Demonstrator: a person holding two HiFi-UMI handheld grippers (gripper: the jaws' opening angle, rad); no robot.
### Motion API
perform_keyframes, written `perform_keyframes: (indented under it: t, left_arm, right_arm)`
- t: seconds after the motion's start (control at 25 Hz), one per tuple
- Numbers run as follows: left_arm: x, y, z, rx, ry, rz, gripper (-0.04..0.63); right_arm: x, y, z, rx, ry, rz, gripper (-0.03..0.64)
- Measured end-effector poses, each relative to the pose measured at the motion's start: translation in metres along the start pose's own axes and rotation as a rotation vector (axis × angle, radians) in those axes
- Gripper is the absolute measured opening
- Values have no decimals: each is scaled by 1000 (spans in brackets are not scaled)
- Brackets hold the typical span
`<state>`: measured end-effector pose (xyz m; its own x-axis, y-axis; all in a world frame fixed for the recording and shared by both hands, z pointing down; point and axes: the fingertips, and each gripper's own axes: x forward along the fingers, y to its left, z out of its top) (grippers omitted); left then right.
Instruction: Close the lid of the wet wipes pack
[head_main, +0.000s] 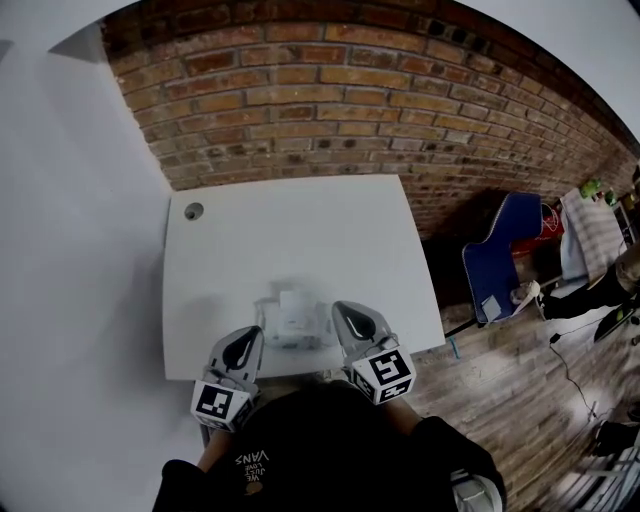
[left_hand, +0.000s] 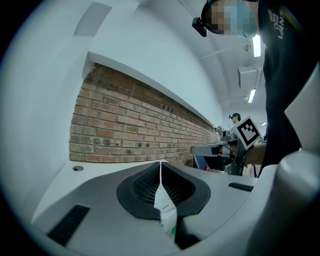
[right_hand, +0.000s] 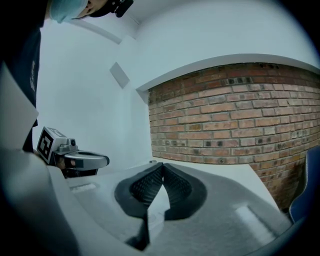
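Sitting at the near edge of the white counter (head_main: 300, 220), the wet wipes pack (head_main: 292, 320) lies between the two grippers. The left gripper (left_hand: 160, 165) has its jaws pressed together on a thin white flap of the pack printed with green, which rises between its dark pads. The right gripper (right_hand: 161, 166), on the pack's other side, has its jaws likewise closed tip to tip, pinching a white edge of the pack. Beyond both grippers stands a brick wall (head_main: 350, 90).
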<state>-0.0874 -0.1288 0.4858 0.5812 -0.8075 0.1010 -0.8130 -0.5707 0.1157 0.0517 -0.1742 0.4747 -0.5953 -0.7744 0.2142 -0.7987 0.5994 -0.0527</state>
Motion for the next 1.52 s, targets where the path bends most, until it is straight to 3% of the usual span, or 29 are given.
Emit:
perform_keyframes:
  t: [0.12, 0.72, 0.92, 1.52]
  left_arm:
    - [5, -2, -9, -52, 75, 38, 11]
    - [20, 8, -42, -77, 142, 115, 11]
    - [20, 17, -71, -25, 178, 113, 11]
    - [24, 10, -103, -79, 250, 126, 11]
  right_arm:
    - [6, -6, -4, 1, 13, 10, -2]
    - [49, -27, -27, -5, 88, 82, -2]
    - [66, -31, -40, -20, 128, 105, -2]
    - [101, -51, -91, -31, 269, 134, -2]
